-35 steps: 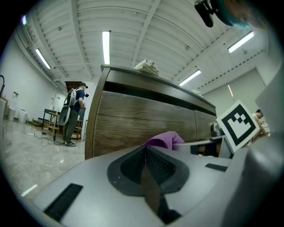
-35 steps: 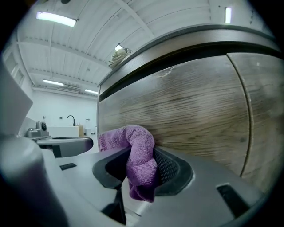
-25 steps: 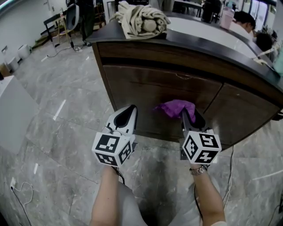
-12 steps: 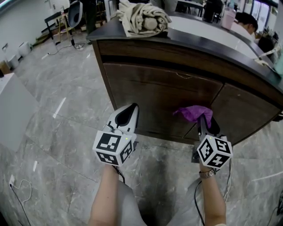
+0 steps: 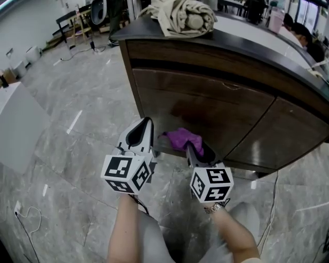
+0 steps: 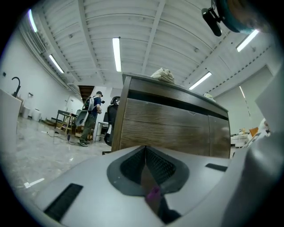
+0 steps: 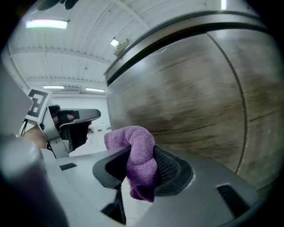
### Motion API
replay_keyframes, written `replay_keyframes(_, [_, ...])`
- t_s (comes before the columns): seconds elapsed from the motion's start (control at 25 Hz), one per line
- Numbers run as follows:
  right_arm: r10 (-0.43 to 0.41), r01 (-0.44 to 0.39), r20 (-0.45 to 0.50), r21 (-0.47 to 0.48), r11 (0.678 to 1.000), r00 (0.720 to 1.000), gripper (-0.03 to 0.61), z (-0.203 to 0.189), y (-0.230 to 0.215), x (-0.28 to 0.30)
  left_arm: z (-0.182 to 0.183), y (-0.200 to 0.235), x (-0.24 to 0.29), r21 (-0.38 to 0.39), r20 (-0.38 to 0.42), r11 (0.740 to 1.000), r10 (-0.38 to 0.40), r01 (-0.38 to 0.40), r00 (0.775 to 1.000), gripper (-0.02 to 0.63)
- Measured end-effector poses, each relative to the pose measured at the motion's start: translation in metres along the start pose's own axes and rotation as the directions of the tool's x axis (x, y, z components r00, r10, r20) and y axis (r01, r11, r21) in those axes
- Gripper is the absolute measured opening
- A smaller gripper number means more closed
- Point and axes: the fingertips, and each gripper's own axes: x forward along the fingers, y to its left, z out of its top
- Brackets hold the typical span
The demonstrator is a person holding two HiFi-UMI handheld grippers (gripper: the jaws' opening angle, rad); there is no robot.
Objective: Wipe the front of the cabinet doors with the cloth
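Observation:
The dark wooden cabinet has a left door and a right door under a black counter. My right gripper is shut on a bunched purple cloth, low against the bottom left part of the left door. In the right gripper view the cloth hangs folded between the pads of the right gripper, with the blurred door front close behind it. My left gripper is shut with nothing in it, just left of the cloth, off the cabinet's left corner; its pads meet.
A beige bundle of fabric lies on the counter. A white block stands on the marble floor at left, with a cable near it and another cable at right. A person stands far off by chairs.
The right gripper carried the cloth right toward the seam between the doors, then swept it back left and lower along the left door. The left gripper stayed shut and nearly still.

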Motion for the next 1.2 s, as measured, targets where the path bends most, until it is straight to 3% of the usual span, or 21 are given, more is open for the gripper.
replay_keyframes(0.16, [0.041,-0.041,-0.022,0.023,0.999,0.999,0.149,-0.012,0.053,0.041,0.005,0.024,-0.007,0.0,0.027,0.998,0.063,-0.063,0.998,0.011])
replay_keyframes(0.28, [0.022,-0.021,-0.019,0.028,0.999,1.0,0.149,-0.014,0.073,0.069,0.006,0.037,-0.01,-0.028,0.042,0.995,0.099,-0.098,0.994,0.011])
replay_keyframes(0.44, [-0.029,0.03,-0.019,0.07,0.997,0.999,0.149,-0.015,0.075,0.095,0.004,0.038,-0.01,-0.082,0.056,0.993,0.095,-0.09,0.994,0.011])
replay_keyframes(0.72, [-0.097,0.099,-0.023,0.1,0.99,0.995,0.149,-0.018,0.037,0.086,0.002,0.039,-0.01,-0.07,0.043,0.994,0.087,-0.084,0.995,0.011])
replay_keyframes(1.2, [-0.182,0.182,-0.007,0.009,0.983,0.983,0.149,-0.012,-0.051,0.022,-0.002,-0.001,0.012,-0.002,0.009,1.0,0.01,-0.01,1.0,0.011])
